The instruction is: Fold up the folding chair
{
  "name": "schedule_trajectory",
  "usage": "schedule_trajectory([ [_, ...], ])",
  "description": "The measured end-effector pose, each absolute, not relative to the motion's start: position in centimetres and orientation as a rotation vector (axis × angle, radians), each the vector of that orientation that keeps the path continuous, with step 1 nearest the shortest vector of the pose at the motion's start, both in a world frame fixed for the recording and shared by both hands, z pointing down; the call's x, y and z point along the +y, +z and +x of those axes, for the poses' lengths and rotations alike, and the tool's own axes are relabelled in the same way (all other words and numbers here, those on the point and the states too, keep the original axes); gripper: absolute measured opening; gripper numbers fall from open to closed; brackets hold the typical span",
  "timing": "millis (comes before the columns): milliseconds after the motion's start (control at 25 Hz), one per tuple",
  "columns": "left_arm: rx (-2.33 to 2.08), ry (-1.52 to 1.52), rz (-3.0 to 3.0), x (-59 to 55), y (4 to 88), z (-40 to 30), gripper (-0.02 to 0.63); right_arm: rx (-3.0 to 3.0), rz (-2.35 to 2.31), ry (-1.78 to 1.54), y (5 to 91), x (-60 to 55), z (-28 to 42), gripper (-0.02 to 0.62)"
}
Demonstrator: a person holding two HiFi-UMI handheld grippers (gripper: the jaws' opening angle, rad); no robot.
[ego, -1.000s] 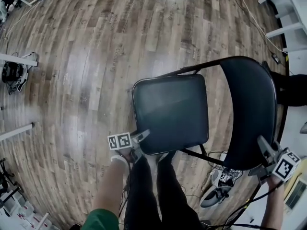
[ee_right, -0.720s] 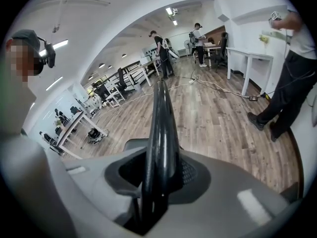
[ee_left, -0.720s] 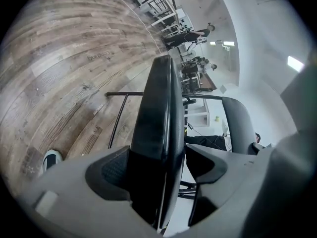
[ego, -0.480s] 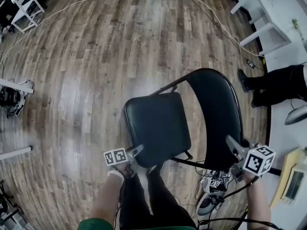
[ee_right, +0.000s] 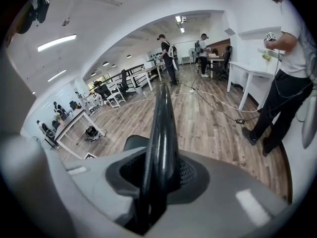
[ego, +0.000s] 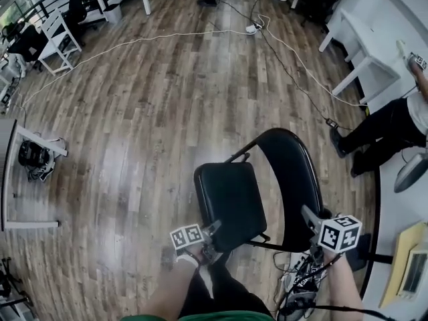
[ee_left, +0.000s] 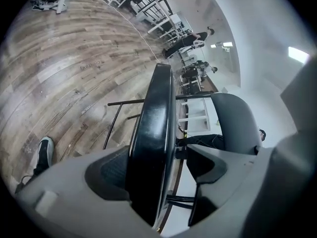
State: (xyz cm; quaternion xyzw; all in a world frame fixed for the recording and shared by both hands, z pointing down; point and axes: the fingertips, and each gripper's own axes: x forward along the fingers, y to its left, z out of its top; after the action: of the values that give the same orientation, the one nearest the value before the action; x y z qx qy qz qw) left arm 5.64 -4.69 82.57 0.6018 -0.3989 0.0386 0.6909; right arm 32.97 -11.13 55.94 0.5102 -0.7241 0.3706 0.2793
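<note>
Closest to the person, the left gripper [ego: 211,233] sits at the near edge of the seat [ego: 229,199], toward the corner that lies away from the backrest [ego: 294,179]. Its fingers [ee_left: 106,170] stand wide with the seat's rim between them. The rim lies against the finger on the underside, and a strip of daylight shows between it and the other finger, so the seat looks carried more than clamped. Just to the right, and at about the same nearness, the right gripper [ego: 313,221] has its fingers [ee_right: 198,177] drawn narrow onto the thin near edge of the backrest, which rises edge-on straight out of them. From the left fingers the seat runs away edge-on, its long axis pointing outward, with the backrest curving up beyond it to the right. That is the relation the fold turns on, as I judge it: the seat's free side is in the left hand and has to swing rightward toward the backrest, which the right hand steadies. The folding chair [ego: 274,186] is still open, seat and back clearly apart, its feet toward the wooden floor [ego: 134,112]. A white cable [ego: 134,42] trails farther off, and another person [ego: 384,129] stands by a counter at the right
</note>
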Motion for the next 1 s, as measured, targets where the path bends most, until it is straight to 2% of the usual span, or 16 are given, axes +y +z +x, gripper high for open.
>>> schedule_trajectory([
  [560,-0.984,0.119,1.34,-6.9,74.0,17.2,0.368,-1.921,1.394,0.917,52.3,-11.2,37.1,0.101],
  [1000,-0.815,-0.055,1.301,-9.7,69.5,27.4,0.37,-1.857,1.424,0.799,50.2,-11.3,37.5,0.103],
])
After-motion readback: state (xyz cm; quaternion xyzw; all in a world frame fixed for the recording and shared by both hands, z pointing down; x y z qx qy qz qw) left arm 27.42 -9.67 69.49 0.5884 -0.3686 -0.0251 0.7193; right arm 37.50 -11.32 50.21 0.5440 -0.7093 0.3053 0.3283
